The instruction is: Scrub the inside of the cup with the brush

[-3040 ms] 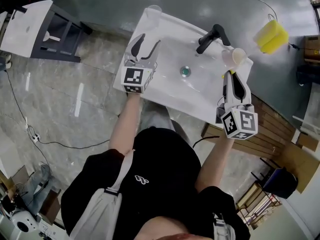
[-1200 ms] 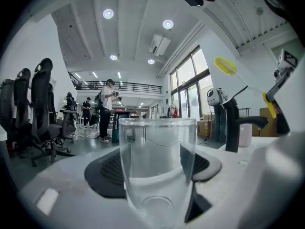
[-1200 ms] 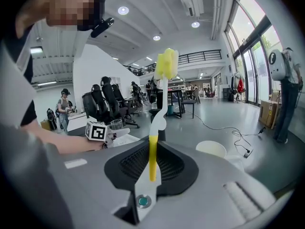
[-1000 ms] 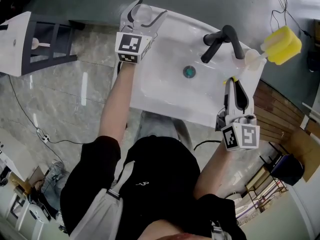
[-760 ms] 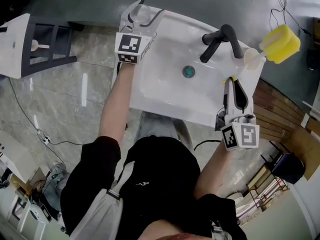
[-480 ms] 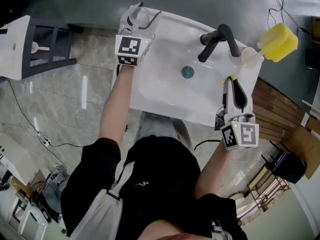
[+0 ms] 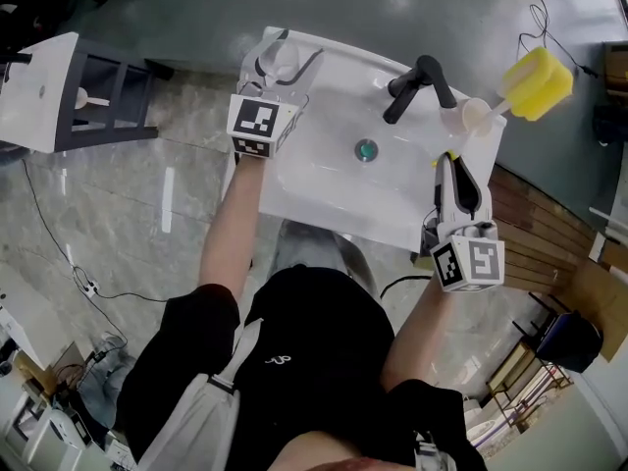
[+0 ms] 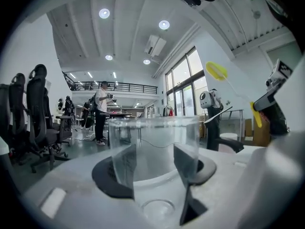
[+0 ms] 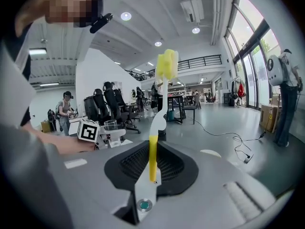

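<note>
Left hand-held gripper (image 7: 294, 53) is at the far left corner of the white sink (image 7: 324, 206), w/ the clear cup (image 7: 283, 59) between its jaws. In the left gripper view the cup (image 8: 152, 147) stands upright & empty, and the hand-held gripper (image 8: 155, 171) has both jaws closed in against the cup's lower sides, one dark pad each side, seen thru the plastic. Can't tell whether the cup's base rests on the sink rim or sits just above it.

Right hand-held gripper (image 7: 454, 165) is over the sink's near right edge, jaws pressed together on the yellow handle of the brush (image 7: 481, 116). In the right gripper view the brush (image 9: 153, 156) runs straight up out of the hand-held gripper (image 9: 152, 175): yellow handle, then a white neck, then the yellow sponge head (image 9: 167, 64) at the top. From the head view the sponge head (image 7: 536, 82) sticks out past the sink's right side over the grey floor (image 7: 442, 8).

Brush & cup are well apart, at opposite ends of the sink, w/ the black tap (image 7: 412, 77) and the drain (image 7: 366, 149) between them. Sponge head isn't in the cup. The right gripper view also catches the cup (image 9: 110, 124) off to the left, small, beside the other hand-held gripper's marker cube (image 9: 88, 130)
</note>
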A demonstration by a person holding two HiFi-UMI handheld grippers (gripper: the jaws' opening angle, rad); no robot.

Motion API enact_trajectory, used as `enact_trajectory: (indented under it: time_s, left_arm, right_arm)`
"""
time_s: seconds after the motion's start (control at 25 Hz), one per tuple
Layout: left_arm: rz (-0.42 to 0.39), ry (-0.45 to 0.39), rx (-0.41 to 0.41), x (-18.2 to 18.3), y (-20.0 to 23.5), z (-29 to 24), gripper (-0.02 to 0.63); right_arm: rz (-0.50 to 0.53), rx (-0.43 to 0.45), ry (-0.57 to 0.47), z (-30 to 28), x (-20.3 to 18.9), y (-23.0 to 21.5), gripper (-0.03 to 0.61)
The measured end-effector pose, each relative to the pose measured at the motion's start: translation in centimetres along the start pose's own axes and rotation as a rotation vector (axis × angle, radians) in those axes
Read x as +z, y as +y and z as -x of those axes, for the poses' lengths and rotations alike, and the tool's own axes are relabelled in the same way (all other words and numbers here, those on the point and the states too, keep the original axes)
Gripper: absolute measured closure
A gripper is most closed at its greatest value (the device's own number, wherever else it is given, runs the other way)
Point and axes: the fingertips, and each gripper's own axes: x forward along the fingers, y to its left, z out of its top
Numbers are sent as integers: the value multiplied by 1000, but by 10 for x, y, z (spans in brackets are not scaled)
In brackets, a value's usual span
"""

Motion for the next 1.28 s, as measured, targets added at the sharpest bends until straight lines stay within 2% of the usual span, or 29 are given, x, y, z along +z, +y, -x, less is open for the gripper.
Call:
enact_trajectory:
  time_s: [0.4,0.68,0.88,1.28]
  left_arm:
    - [-194,16,-51,45,-46,48,357]
    - [-335,96,-41,58,-74,76,358]
    - [-470,142,-28,71,-83,92,357]
    - [-661,248,-16,73,-101,122,357]
  right_arm:
    - [13,10,-37,27,12,2,528]
    - [38,57,-4,46,9,3,528]
    - [65,80,15,61,1,1,528]
    - [160,143,47,89,-15,12,528]
